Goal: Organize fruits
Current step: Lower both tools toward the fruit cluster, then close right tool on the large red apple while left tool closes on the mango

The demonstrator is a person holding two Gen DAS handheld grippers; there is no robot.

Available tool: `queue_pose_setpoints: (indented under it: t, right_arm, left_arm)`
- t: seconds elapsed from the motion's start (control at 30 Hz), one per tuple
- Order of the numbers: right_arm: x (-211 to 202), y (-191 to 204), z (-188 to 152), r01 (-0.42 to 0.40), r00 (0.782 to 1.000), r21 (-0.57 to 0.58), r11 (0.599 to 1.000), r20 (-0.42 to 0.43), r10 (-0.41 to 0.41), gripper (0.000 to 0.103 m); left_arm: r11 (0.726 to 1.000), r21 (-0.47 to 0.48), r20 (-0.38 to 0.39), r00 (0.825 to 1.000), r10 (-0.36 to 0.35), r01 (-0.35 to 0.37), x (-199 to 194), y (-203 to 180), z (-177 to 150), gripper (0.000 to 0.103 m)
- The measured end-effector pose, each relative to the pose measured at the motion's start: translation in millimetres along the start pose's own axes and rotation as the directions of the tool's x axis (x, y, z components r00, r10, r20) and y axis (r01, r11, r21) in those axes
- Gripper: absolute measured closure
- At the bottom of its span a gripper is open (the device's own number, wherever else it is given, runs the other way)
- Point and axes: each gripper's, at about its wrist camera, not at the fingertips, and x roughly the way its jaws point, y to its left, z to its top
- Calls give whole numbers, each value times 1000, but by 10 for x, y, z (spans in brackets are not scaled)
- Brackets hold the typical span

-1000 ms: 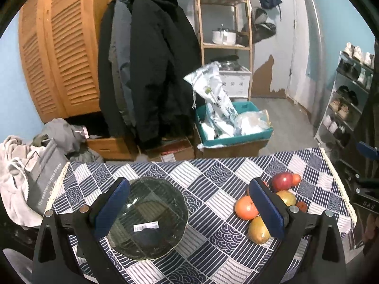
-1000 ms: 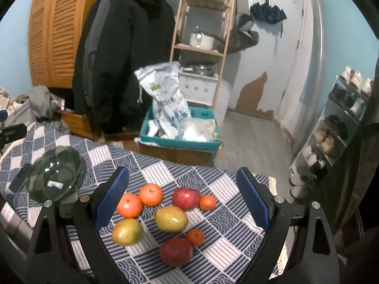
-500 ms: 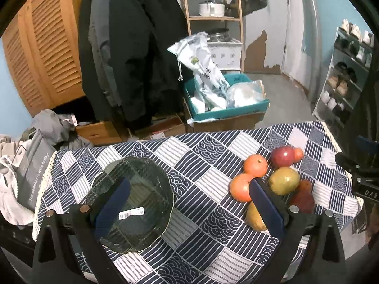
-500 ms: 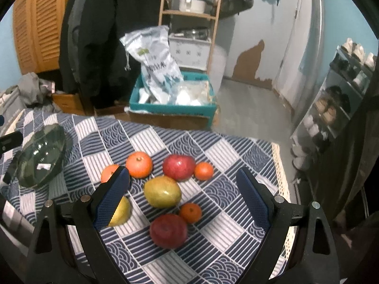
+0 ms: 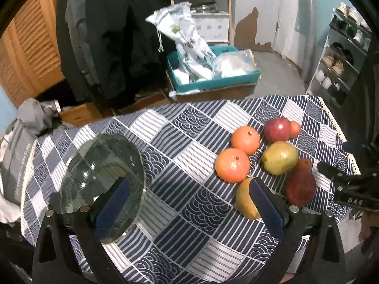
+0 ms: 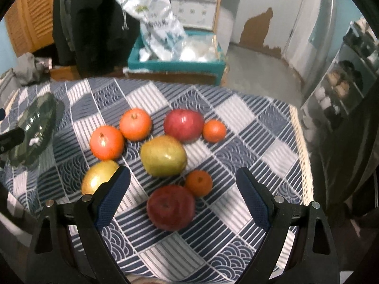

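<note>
A clear glass bowl (image 5: 94, 165) sits on the left of the patterned tablecloth (image 5: 189, 142); it shows again at the left edge (image 6: 33, 127) of the right wrist view. Several fruits lie grouped on the right: two oranges (image 5: 245, 139) (image 5: 232, 168), a green-yellow mango (image 6: 163, 155), a yellow mango (image 6: 98, 177), two red apples (image 6: 183, 124) (image 6: 170, 207) and two small tangerines (image 6: 214, 130) (image 6: 198, 182). My left gripper (image 5: 189, 203) hangs open, its left finger overlapping the bowl. My right gripper (image 6: 183, 198) is open above the near red apple.
The table's fringed right edge (image 6: 303, 142) lies close to the fruit. Beyond the table stand a teal crate (image 6: 175, 65) with plastic bags, hanging dark coats (image 5: 113, 35), a wooden shelf and a shoe rack (image 5: 341, 54). Grey clothes (image 5: 30, 116) lie at far left.
Both grippers have moved forward and down toward the table, so bowl and fruit appear larger. The right gripper now straddles the near red apple. Neither gripper's opening has changed.
</note>
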Motion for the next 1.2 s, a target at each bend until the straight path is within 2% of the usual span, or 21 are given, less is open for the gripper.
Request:
queue_pose_setpoints:
  t: [0.2,0.47,0.77,0.93,1.2]
  right_arm:
    - [258,-30,-129,-6,996,12,1000,-86,7,13]
    - [574,-12,-268,-42,980,35,998,-195,48,13]
    - [850,59,-376,-52,965,25,998,-256,57,13]
    - [979,86,-432,-88,953,31,996,-288,93,29]
    - [925,3,-484,-75,957,42,996,-277,83,29]
  left_arm:
    - [1000,13,-34,999,-1,2,164,-85,-40,1]
    - [1000,26,-97,995,-11,14,424,-201,-109,1]
    - [999,26,-153,987,-42,47,639,-309,-197,2]
    - [997,21,-173,982,-71,76,715,-384,-210,2]
    - [993,30,-216,971,-106,115,857,-551,-248,2]
